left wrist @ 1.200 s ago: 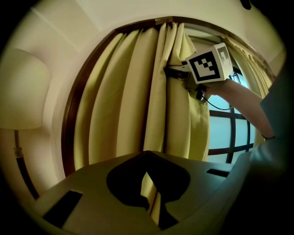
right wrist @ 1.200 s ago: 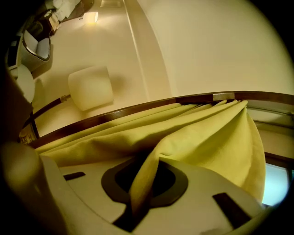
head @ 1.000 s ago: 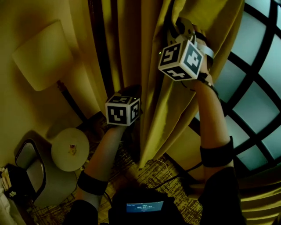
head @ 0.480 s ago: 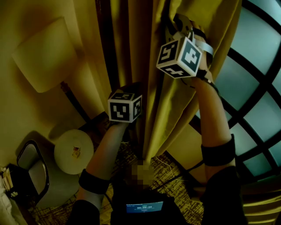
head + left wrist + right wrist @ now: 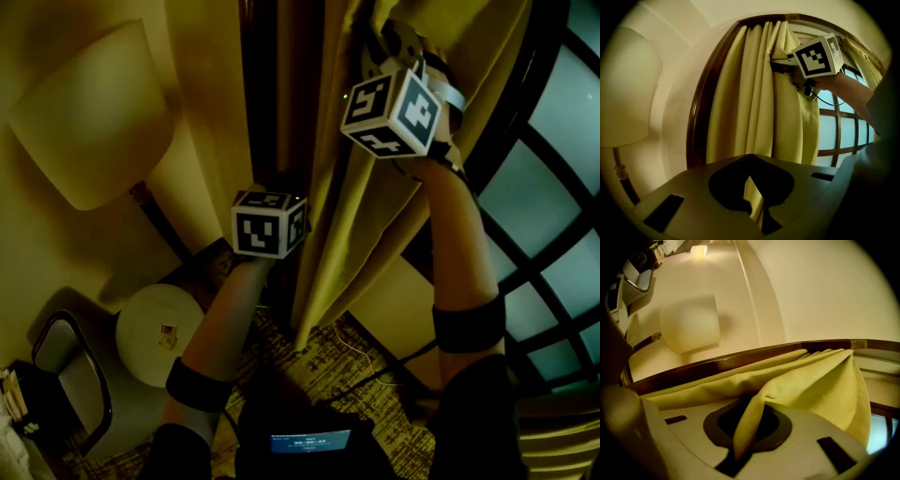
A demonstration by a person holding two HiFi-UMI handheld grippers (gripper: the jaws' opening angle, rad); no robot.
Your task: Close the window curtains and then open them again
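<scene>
Closest in, a small lit screen (image 5: 309,441) sits at the person's chest, and two bare forearms with dark bands reach out from there over the patterned carpet (image 5: 352,361). The left gripper (image 5: 753,202) is the lower one, its jaws closed tight on a thin fold at the edge of the yellow curtain (image 5: 328,225). The right gripper (image 5: 740,446) is held higher and tilted upward, its jaws nearly together and pinching a thicker fold of the same curtain. The curtain hangs bunched in deep pleats against the dark wooden window frame (image 5: 696,117) at the left side of the window (image 5: 562,141), whose pale panes and dark bars show uncovered to the right. Off to the left stand a small round table (image 5: 159,328), a chair (image 5: 66,375) and a floor lamp with a cream shade (image 5: 89,112) against the wall.
</scene>
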